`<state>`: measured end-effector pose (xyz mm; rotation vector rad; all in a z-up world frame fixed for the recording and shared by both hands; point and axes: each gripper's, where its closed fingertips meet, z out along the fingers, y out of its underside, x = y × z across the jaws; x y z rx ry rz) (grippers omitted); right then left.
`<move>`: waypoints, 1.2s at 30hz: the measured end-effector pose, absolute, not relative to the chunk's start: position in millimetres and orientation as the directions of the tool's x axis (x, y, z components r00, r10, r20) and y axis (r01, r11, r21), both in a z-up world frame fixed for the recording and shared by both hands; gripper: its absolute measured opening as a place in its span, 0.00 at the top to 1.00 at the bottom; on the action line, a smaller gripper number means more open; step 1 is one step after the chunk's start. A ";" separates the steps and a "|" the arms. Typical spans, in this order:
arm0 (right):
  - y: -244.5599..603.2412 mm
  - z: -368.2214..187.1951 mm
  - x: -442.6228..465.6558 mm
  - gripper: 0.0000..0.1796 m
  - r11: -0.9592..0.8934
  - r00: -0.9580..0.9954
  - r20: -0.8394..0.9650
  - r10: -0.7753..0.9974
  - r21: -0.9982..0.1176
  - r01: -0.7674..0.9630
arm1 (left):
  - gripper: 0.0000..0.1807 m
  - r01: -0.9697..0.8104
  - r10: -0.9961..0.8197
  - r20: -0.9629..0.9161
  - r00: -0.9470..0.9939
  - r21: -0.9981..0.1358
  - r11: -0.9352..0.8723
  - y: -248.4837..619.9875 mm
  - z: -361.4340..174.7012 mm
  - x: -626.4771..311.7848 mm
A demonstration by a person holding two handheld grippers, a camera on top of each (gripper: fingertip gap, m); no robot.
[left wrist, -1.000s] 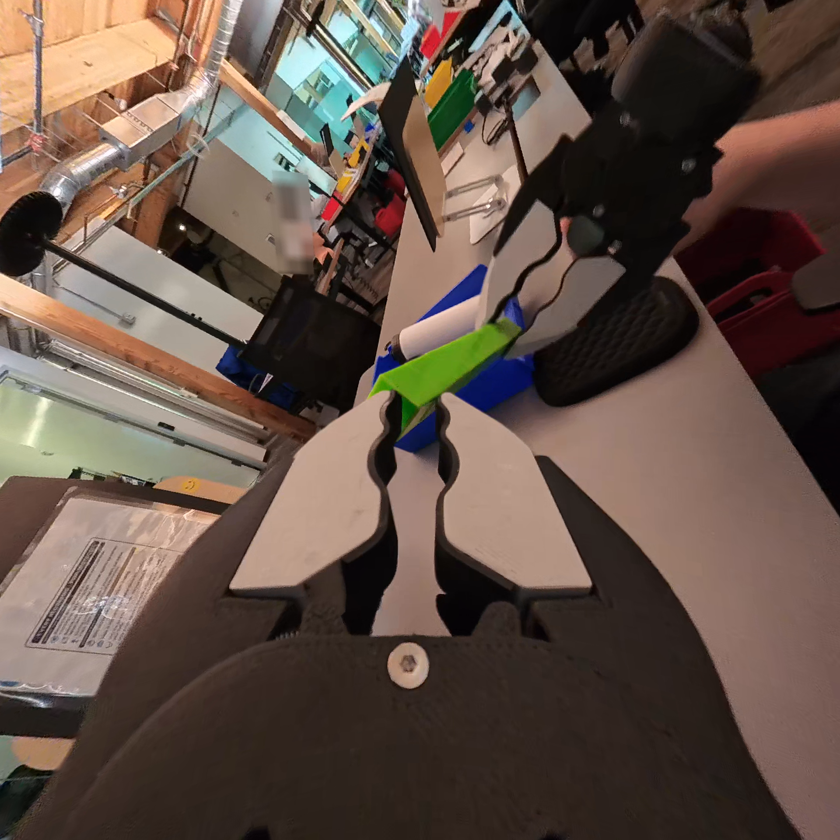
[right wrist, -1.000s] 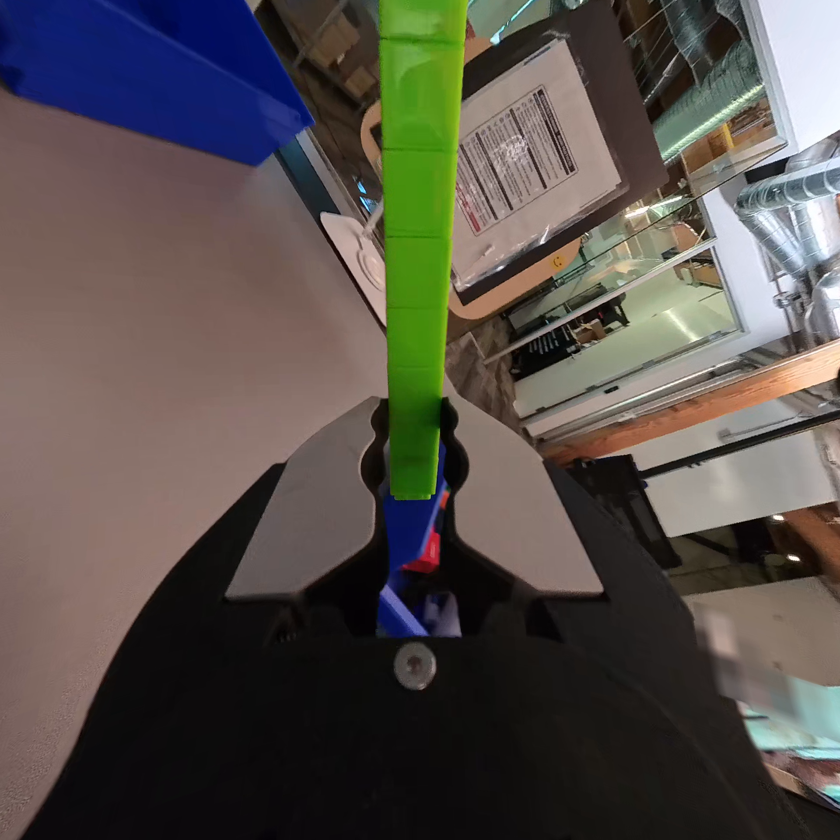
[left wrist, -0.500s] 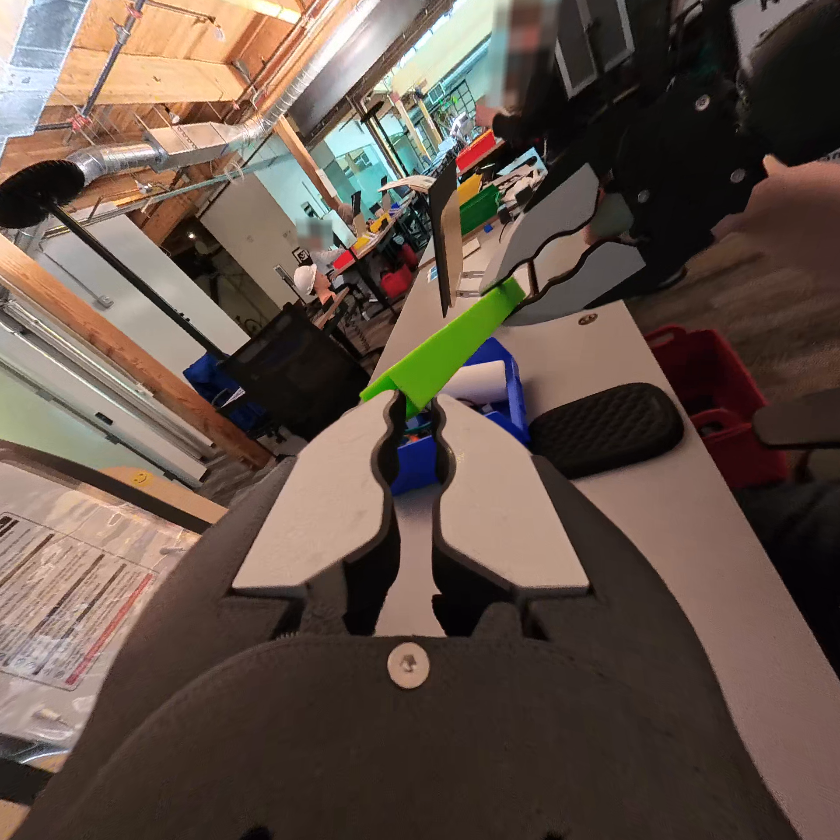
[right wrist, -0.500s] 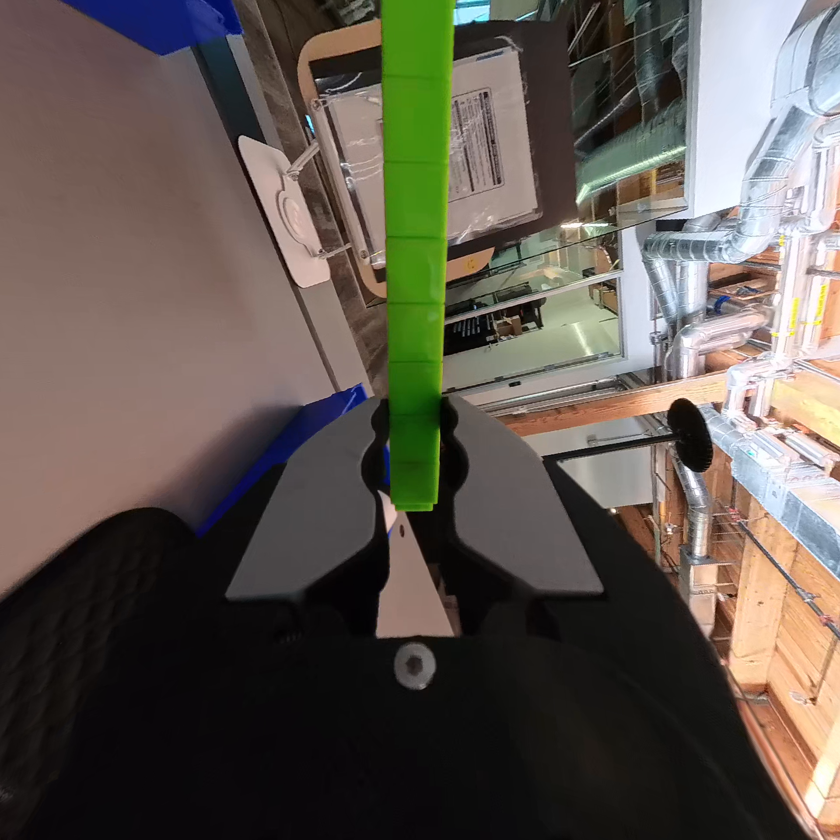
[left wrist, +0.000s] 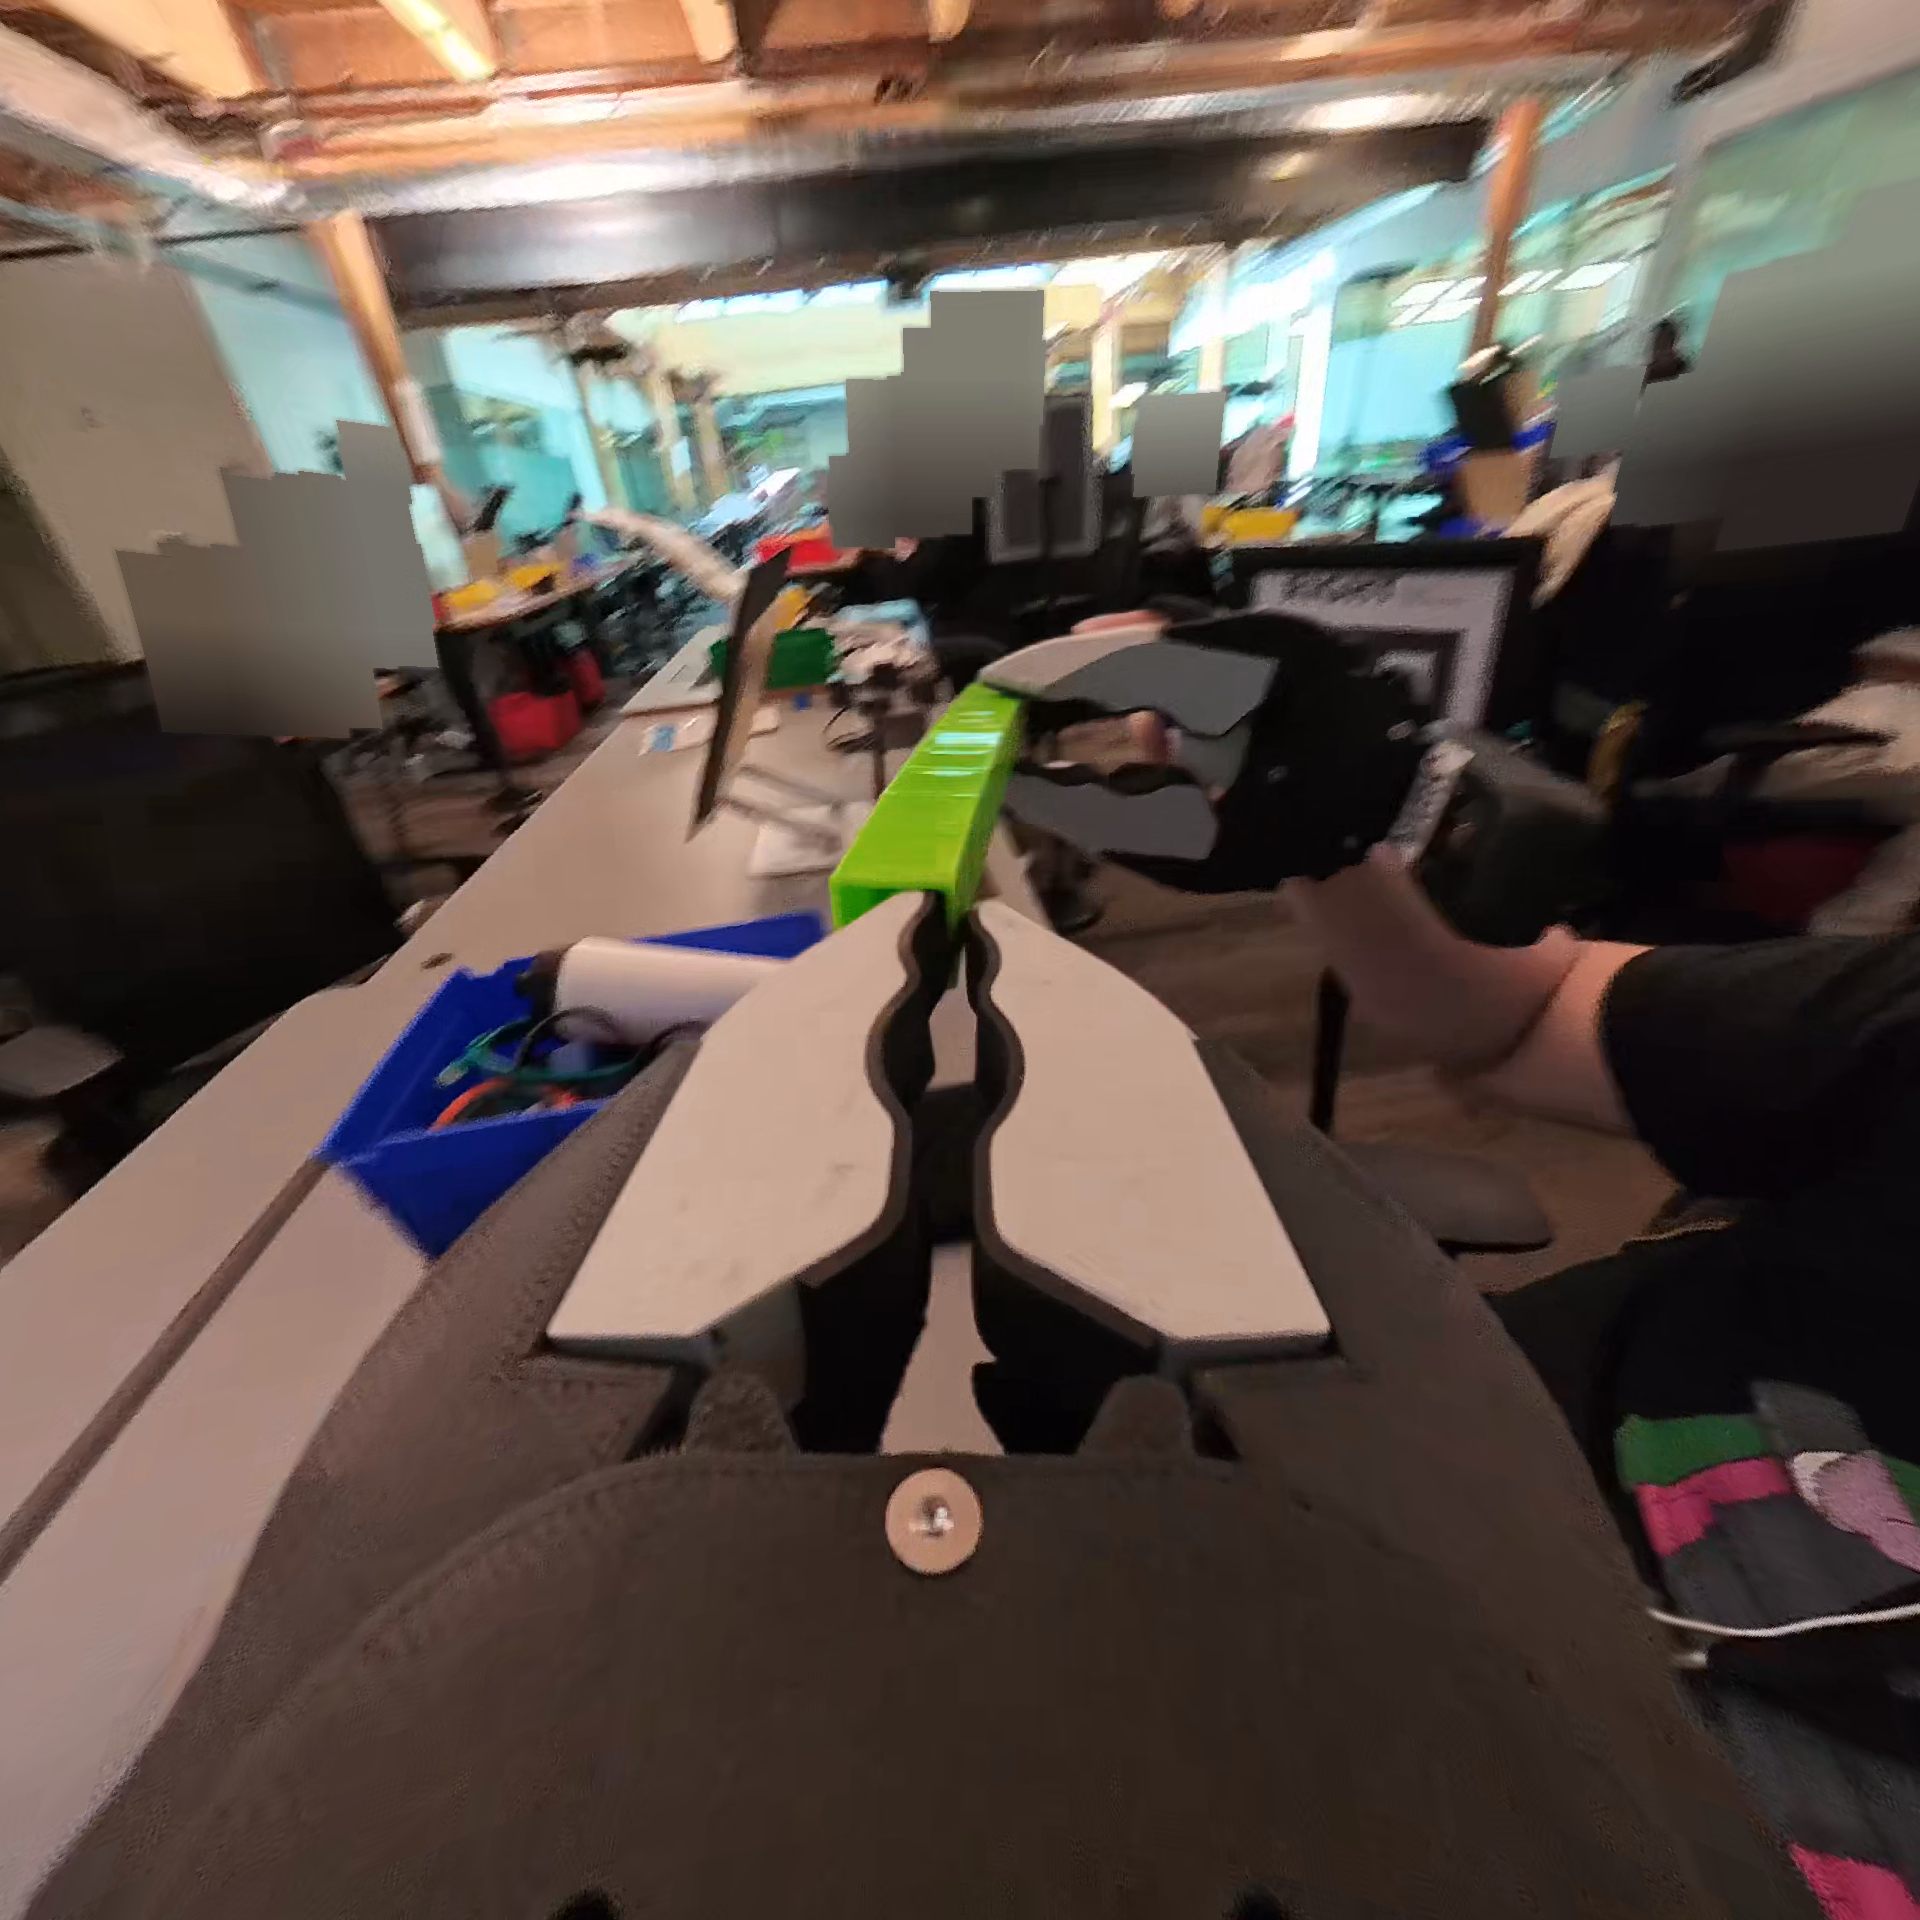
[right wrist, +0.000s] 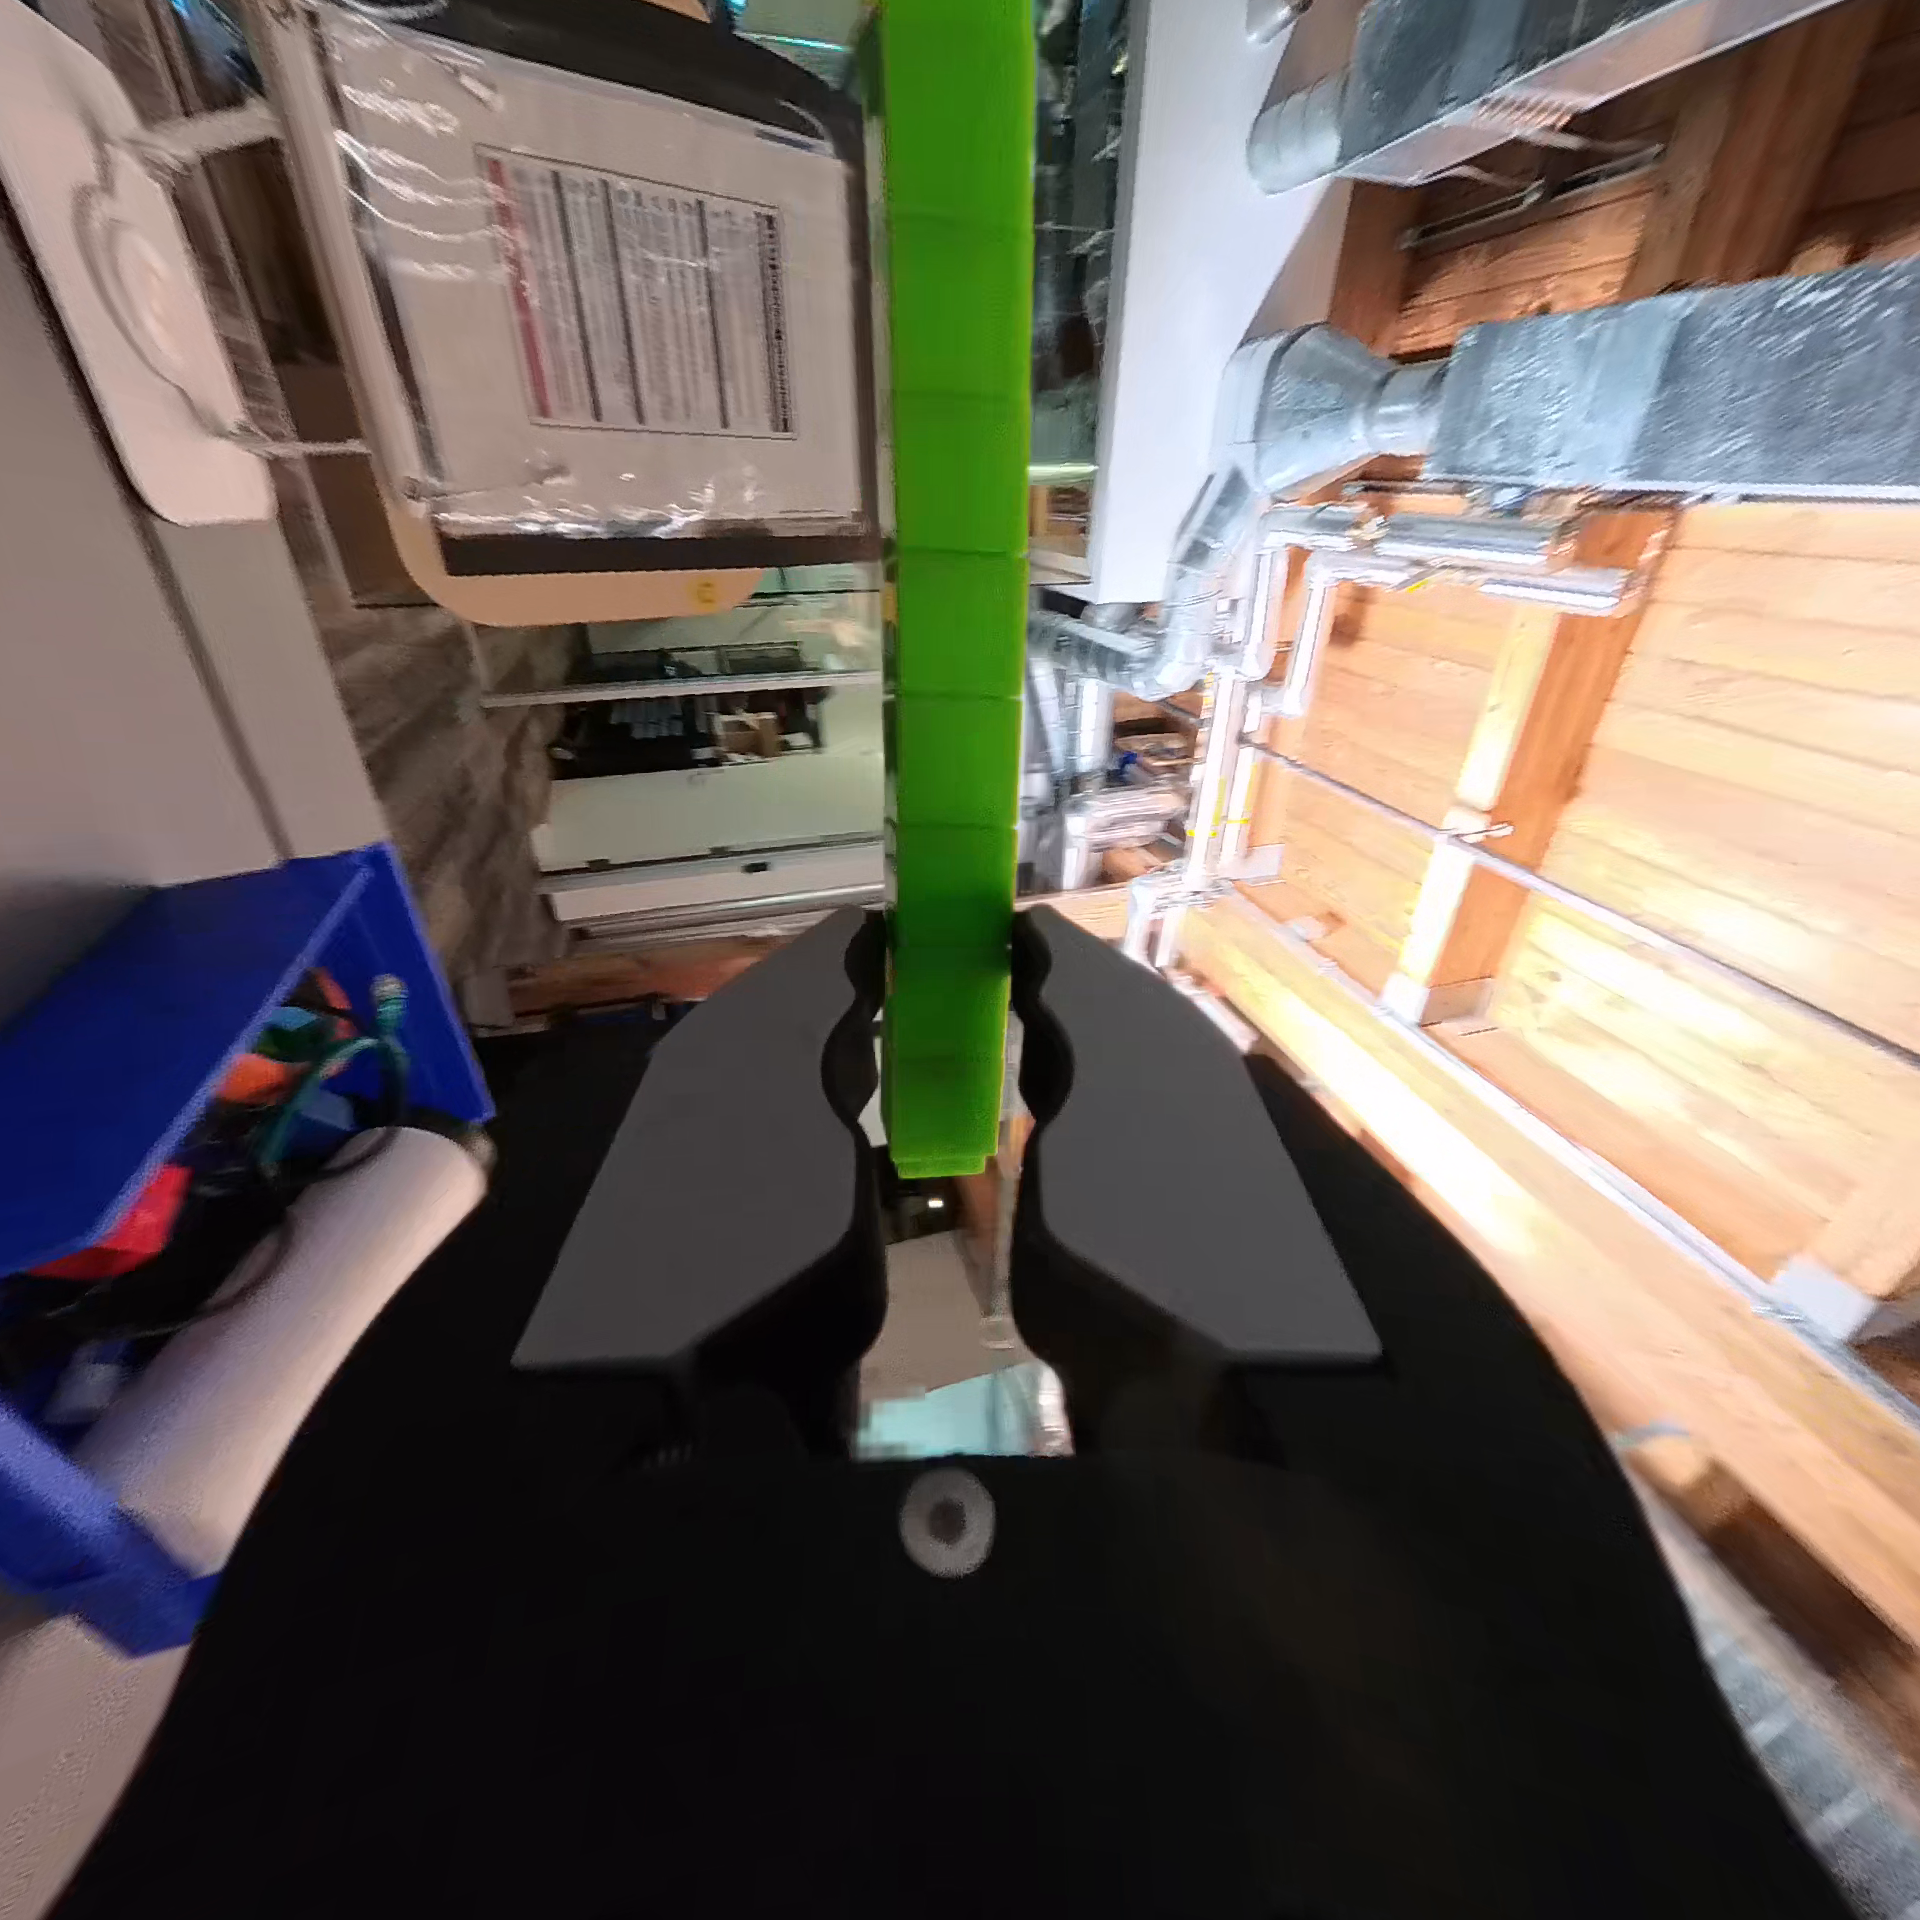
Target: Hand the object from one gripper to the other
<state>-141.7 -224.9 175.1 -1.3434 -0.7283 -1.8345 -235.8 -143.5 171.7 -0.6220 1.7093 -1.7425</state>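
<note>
A long bright green bar of joined square segments hangs in the air between both grippers. My left gripper is shut on the bar's near end, gripping its lower edge between the grey fingertips. My right gripper, held by a hand, shows farther off in the left wrist view, closed on the bar's far end. In the right wrist view the right gripper clamps the bar on both sides. The bar runs up out of that frame, so the left gripper is hidden there.
A blue bin with cables and a white roll sits on the long grey table at lower left; it also shows in the right wrist view. A dark panel on a stand stands farther along. A forearm is at right. About 12 cm separates my left fingertips from my right.
Both grippers have swung and lifted together with the green bar held between them. The blue bin and table have dropped to the lower left of the left wrist view. Both grips are unchanged.
</note>
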 end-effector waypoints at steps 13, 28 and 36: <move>-231.6 245.1 -165.4 0.72 -0.562 -0.259 0.884 -0.390 -0.006 0.827 | 1.00 -0.103 -0.280 0.386 -0.879 -0.726 -0.680 -92.8 199.7 -221.4; -132.9 155.6 -200.7 0.65 0.171 0.961 0.275 -0.036 -0.945 0.277 | 1.00 0.117 -0.275 0.300 -0.914 -0.454 -0.883 -46.1 204.6 -228.0; -84.7 217.1 -203.9 0.69 0.385 0.979 -0.094 0.179 -0.909 -0.157 | 0.99 0.227 -0.385 0.203 -0.900 -0.536 -0.813 -67.8 212.5 -242.2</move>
